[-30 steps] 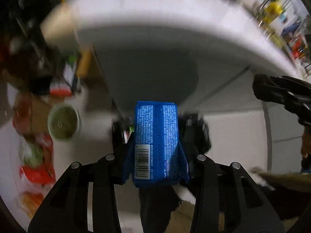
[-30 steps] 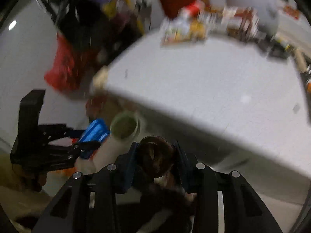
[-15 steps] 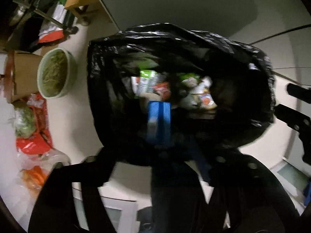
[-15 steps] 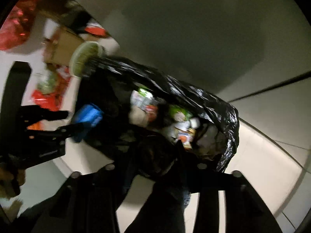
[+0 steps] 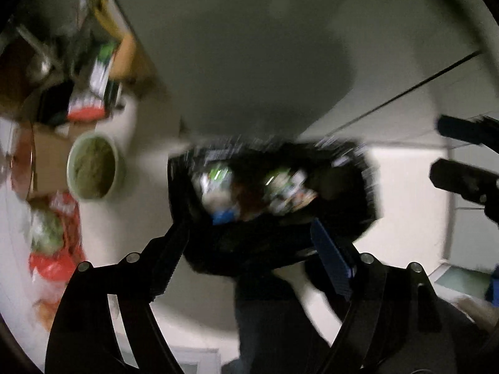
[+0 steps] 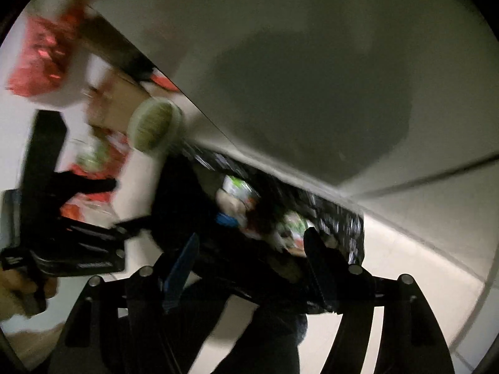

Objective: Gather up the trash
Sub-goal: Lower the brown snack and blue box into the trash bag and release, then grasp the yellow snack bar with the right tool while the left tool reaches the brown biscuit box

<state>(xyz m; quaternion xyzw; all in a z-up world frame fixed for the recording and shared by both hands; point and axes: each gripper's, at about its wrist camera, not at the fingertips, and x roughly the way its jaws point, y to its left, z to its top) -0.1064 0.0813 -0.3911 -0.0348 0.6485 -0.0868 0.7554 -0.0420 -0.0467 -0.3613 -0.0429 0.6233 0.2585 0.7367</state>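
A black trash bag [image 5: 352, 193] stands open on the floor below the table, holding several wrappers and the blue box [image 5: 223, 216]. My left gripper [image 5: 249, 249] hangs open and empty above the bag's near rim. My right gripper [image 6: 252, 249] is also open and empty over the bag [image 6: 187, 193]; the blue box [image 6: 226, 219] lies inside it. The left gripper also shows at the left of the right wrist view [image 6: 93, 212]. Both views are blurred by motion.
A green-filled round tub [image 5: 92, 166] stands left of the bag beside a cardboard box [image 5: 50, 159]. Red and green packets [image 5: 53, 243] lie on the floor at far left. The grey table underside [image 5: 249, 46] spreads above. A red bag [image 6: 40, 59] is at upper left.
Both grippers have opened above the bag. The blue box and the dark round item left the fingers and dropped into the bag. Both cameras pulled back a little.
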